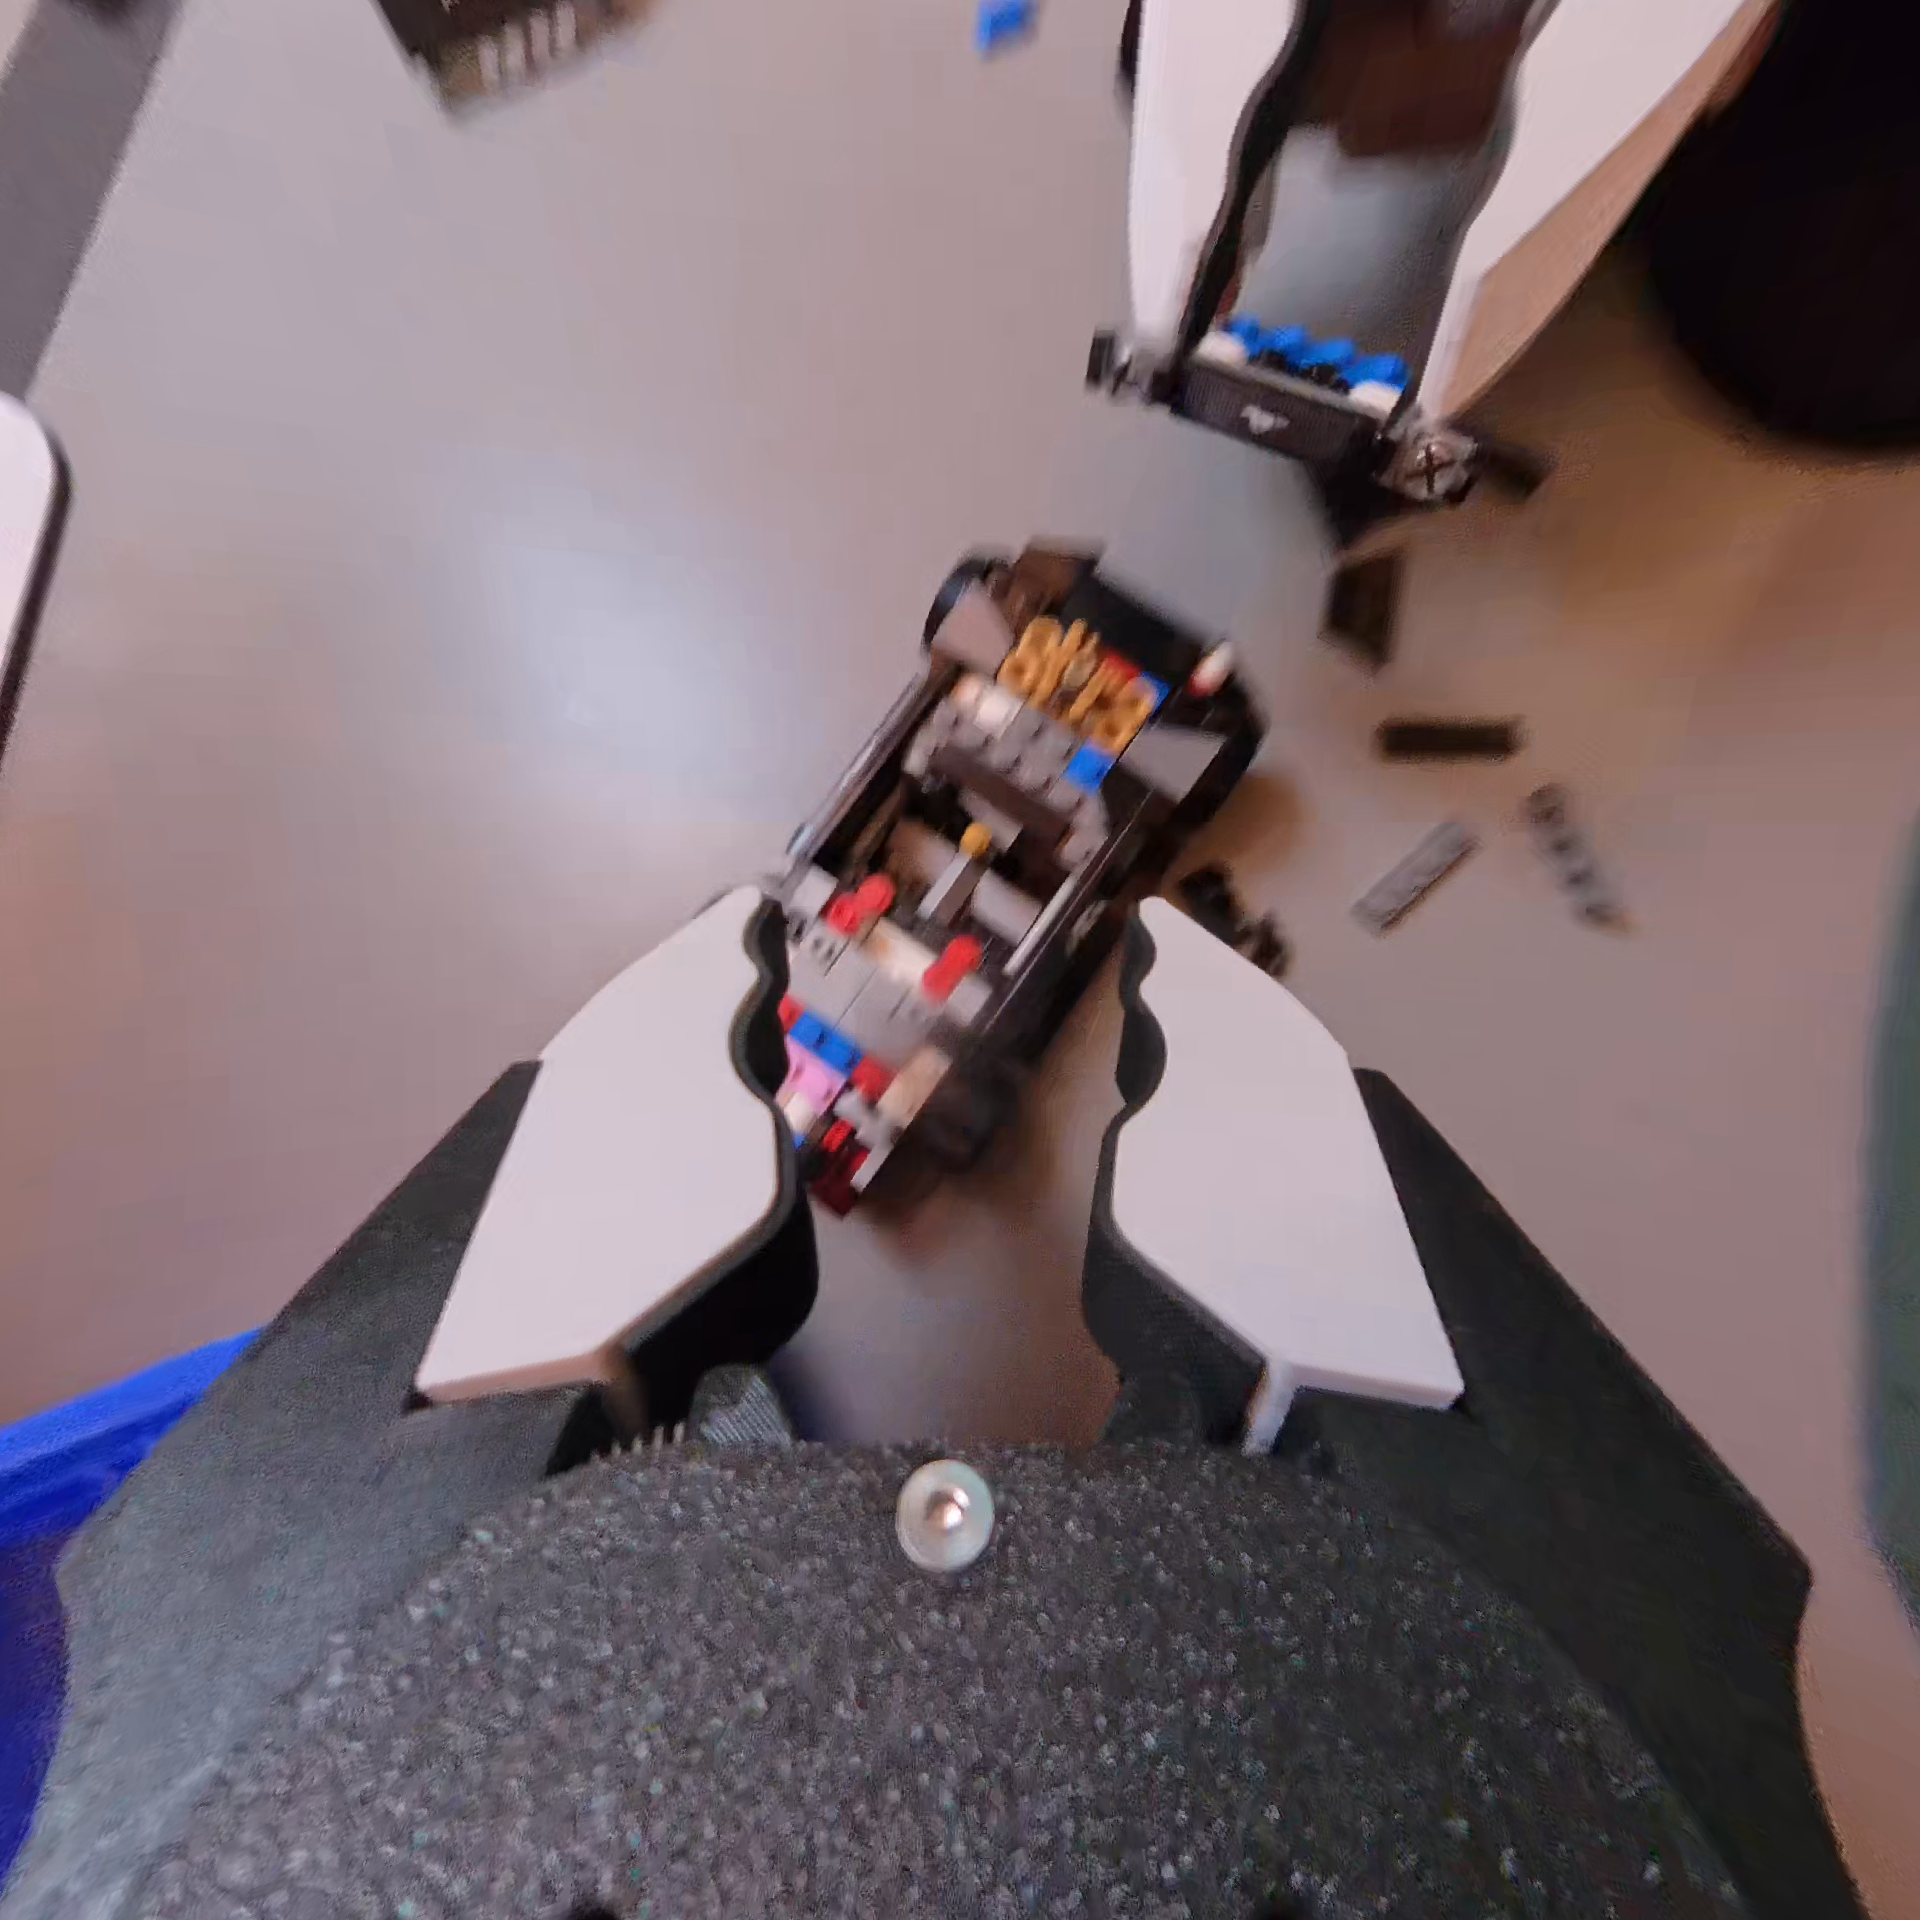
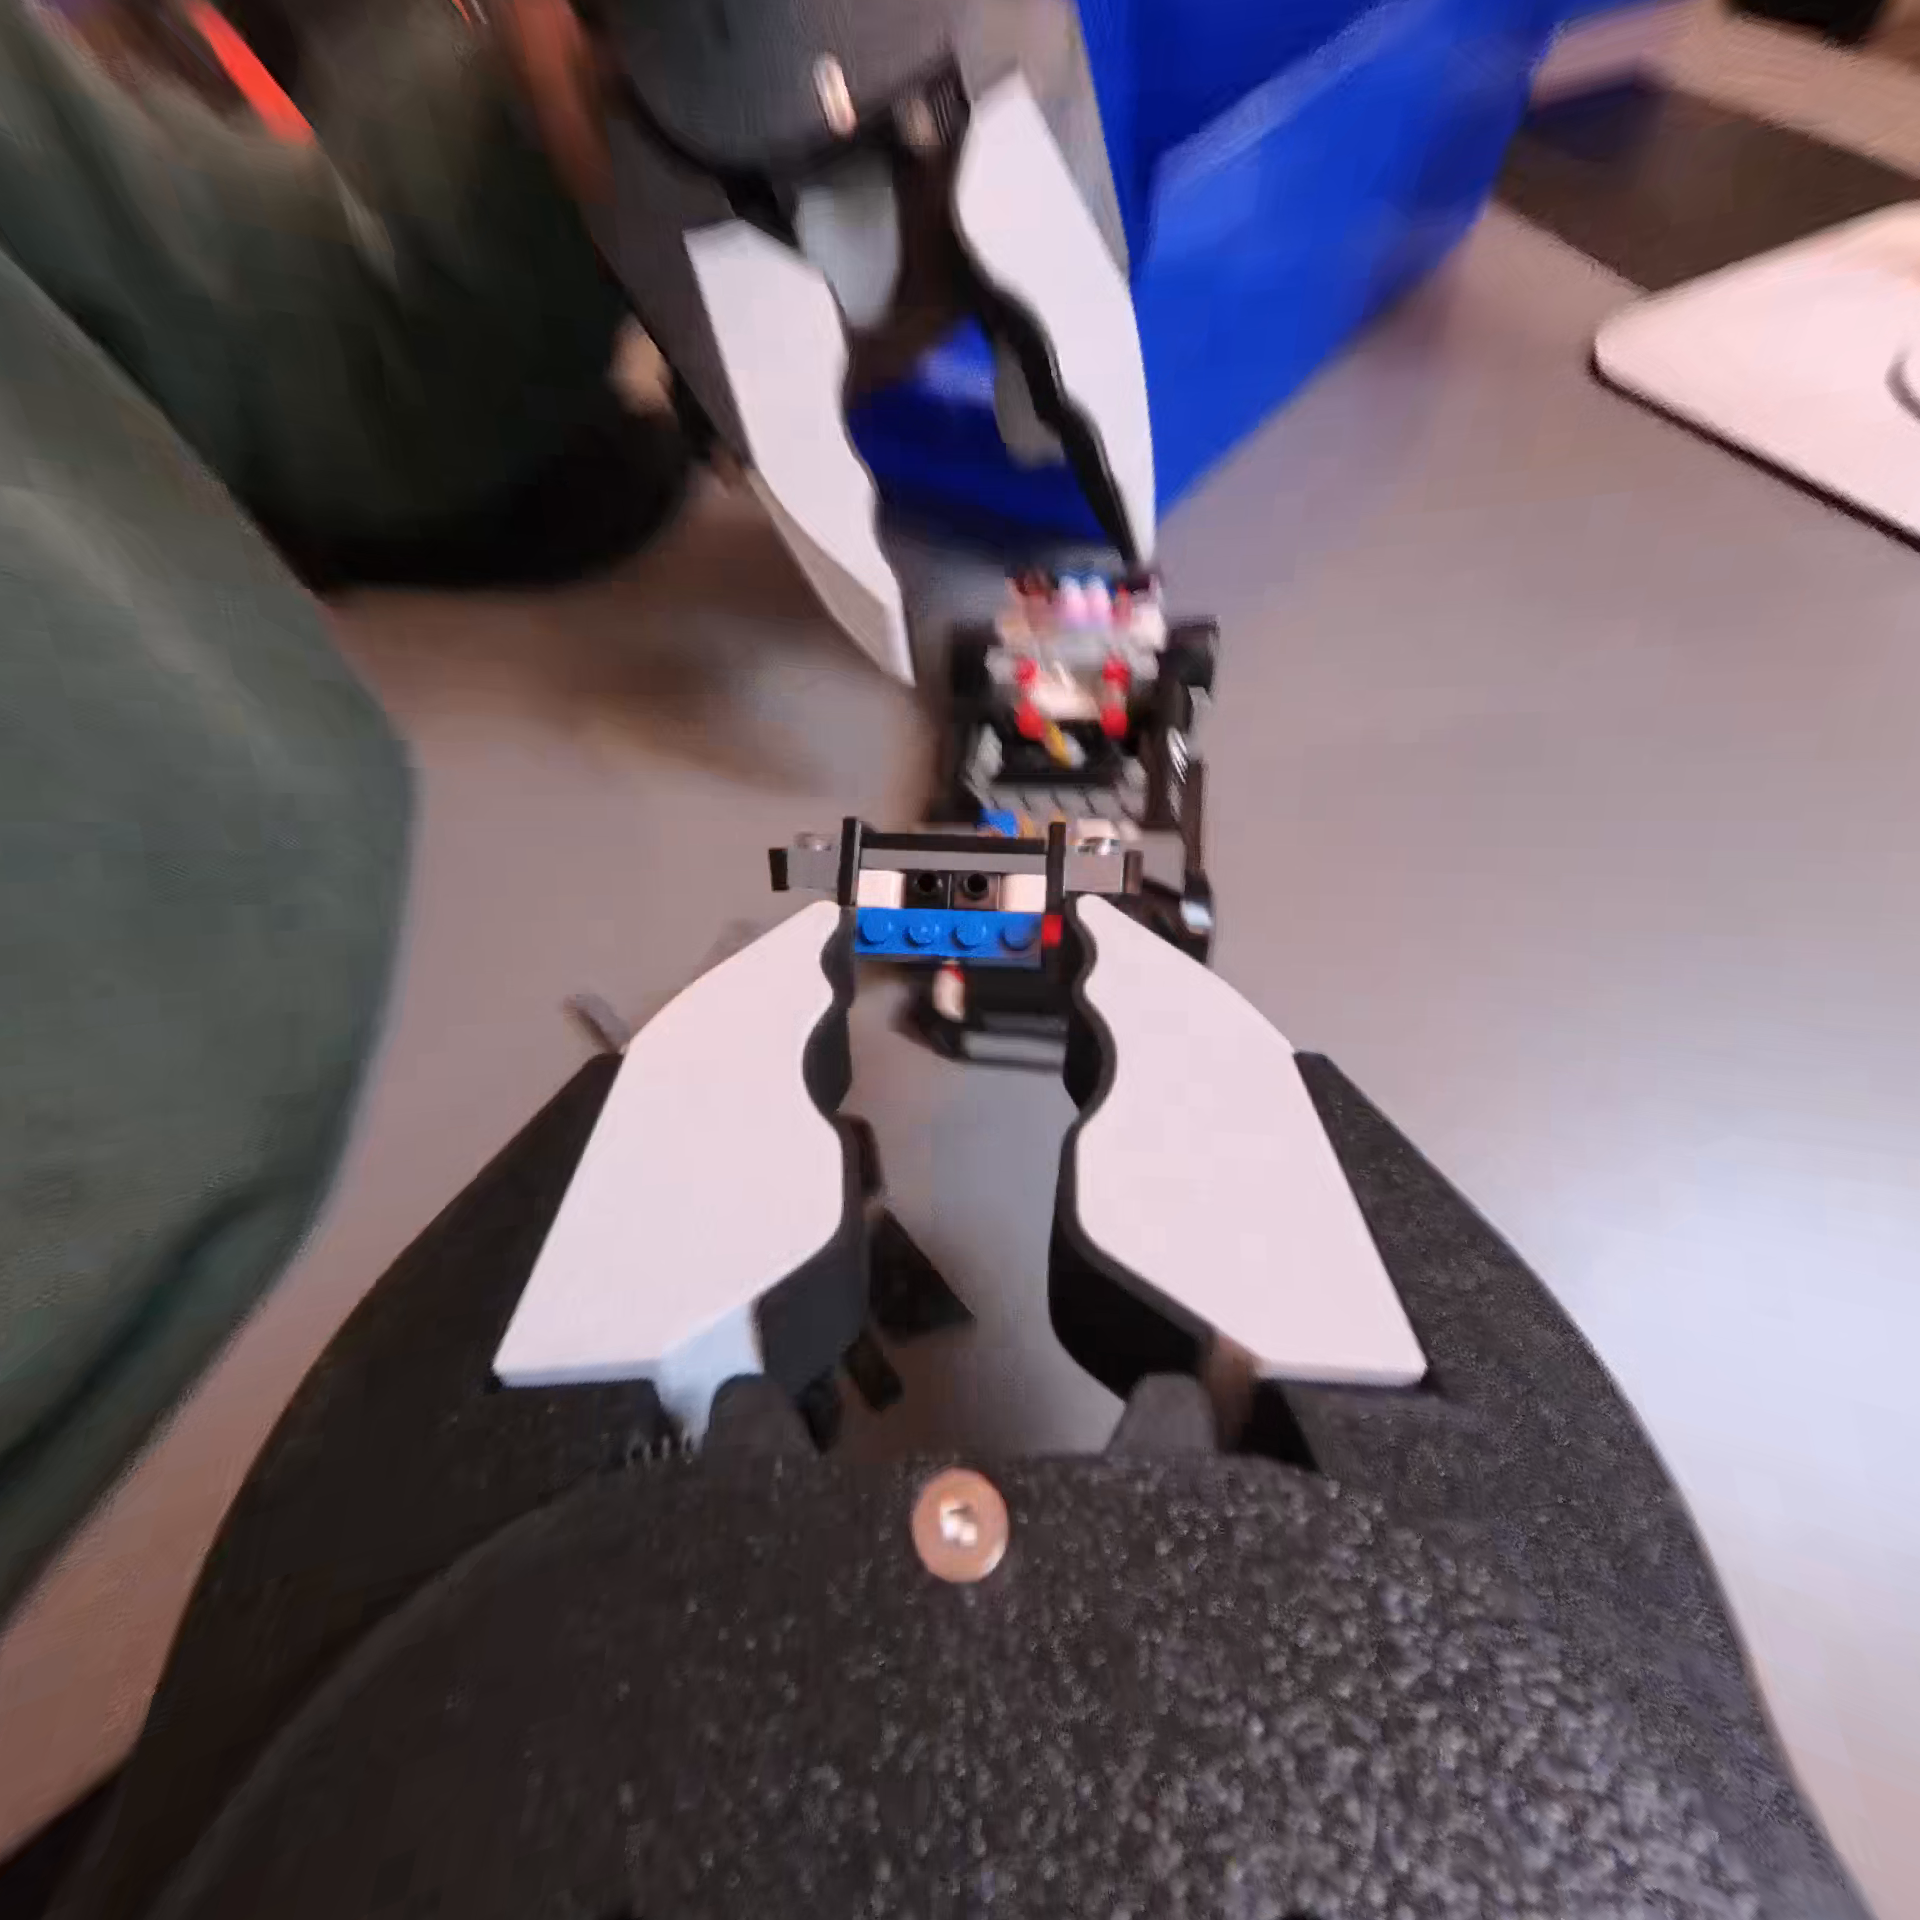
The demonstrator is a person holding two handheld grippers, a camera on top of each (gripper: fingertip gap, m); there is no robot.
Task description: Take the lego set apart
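The grey table [image 1: 436, 644] lies bare to the left of the lego car body [image 1: 997, 873] — a wide lane. To its right, 4 loose dark pieces [image 1: 1444, 740] litter the surface. The blue bin [image 2: 1278, 260] stands close behind the car, and a green sleeve [image 2: 156, 831] crowds the near edge.

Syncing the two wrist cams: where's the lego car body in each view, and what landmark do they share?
Left wrist view: car body at centre, its near end between the left gripper's open fingers.
Right wrist view: car body above centre, behind the broken-off front piece the right gripper holds.
Shared landmark: blue bin, bottom left in the left view, top right in the right view.
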